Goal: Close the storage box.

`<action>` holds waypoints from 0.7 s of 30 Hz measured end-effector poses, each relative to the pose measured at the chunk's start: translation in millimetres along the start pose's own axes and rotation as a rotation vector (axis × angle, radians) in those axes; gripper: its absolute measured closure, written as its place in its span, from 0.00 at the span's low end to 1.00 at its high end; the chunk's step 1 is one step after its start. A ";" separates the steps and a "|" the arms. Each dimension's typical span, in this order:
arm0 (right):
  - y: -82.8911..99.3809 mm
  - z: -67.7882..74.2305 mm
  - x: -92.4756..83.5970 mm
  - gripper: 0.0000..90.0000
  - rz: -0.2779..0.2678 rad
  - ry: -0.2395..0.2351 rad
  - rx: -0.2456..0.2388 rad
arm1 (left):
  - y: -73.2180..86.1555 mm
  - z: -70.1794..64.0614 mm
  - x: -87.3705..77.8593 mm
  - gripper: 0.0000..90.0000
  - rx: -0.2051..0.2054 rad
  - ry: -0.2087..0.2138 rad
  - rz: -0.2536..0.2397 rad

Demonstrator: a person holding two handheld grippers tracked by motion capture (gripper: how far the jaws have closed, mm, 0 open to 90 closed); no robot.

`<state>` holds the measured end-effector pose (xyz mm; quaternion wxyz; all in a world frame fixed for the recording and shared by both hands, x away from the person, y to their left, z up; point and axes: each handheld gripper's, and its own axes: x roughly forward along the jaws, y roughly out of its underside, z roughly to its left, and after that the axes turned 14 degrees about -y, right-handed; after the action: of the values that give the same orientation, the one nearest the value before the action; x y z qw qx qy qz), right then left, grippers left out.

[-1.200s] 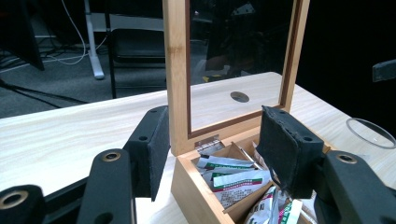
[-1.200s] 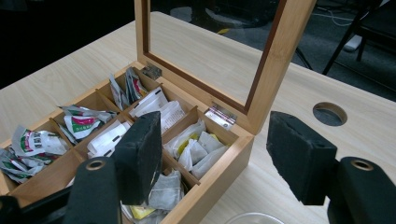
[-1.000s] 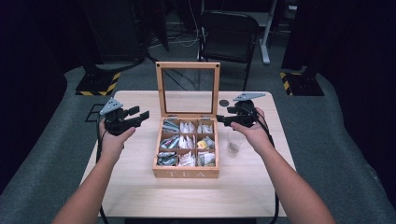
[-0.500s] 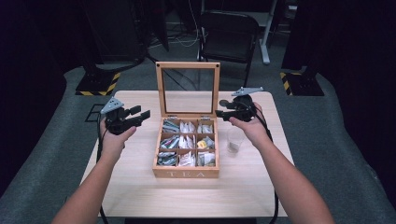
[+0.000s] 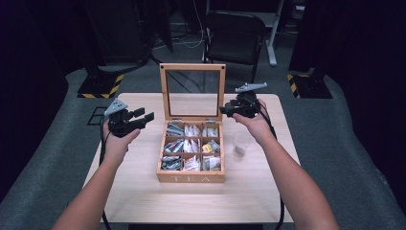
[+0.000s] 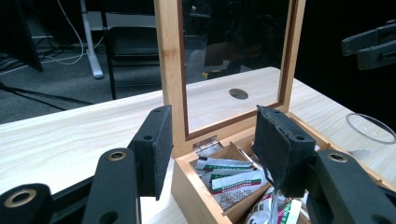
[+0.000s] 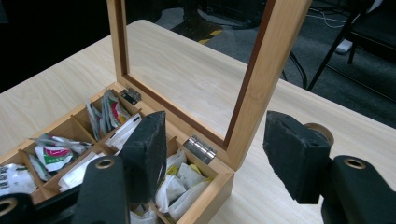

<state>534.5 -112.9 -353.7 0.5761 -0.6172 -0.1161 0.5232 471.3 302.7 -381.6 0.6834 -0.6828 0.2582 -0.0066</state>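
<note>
Now tea box point(image 5: 191, 158) between left hand-held gripper point(image 5: 142, 116) and right hand-held gripper point(image 5: 226, 111); both released, empty.

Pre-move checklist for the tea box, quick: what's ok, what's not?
1. Lid open and upright: ok.
2. Box compartments stocked with tea bags: ok.
3. Left tool empty, jaws apart, just been closing: ok.
4. Right tool empty, jaws apart, beside the lid's right edge: ok.
5. Glass right of the box, upright, apart from it: ok.
6. Right tool touching the lid frame: cannot tell.
</note>
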 end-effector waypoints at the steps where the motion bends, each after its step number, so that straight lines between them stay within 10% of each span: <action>1: -0.8 -1.2 0.7 0.43 0.000 -0.003 -0.003 | -0.5 0.8 0.5 0.52 -0.001 0.001 0.002; 21: -2.3 -21.2 22.5 0.44 -0.005 0.006 -0.020 | -1.9 3.0 4.6 0.51 -0.003 -0.002 0.000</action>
<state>561.7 -107.9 -367.8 0.5715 -0.6241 -0.1212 0.5188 477.0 303.7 -381.6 0.6827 -0.6838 0.2575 -0.0055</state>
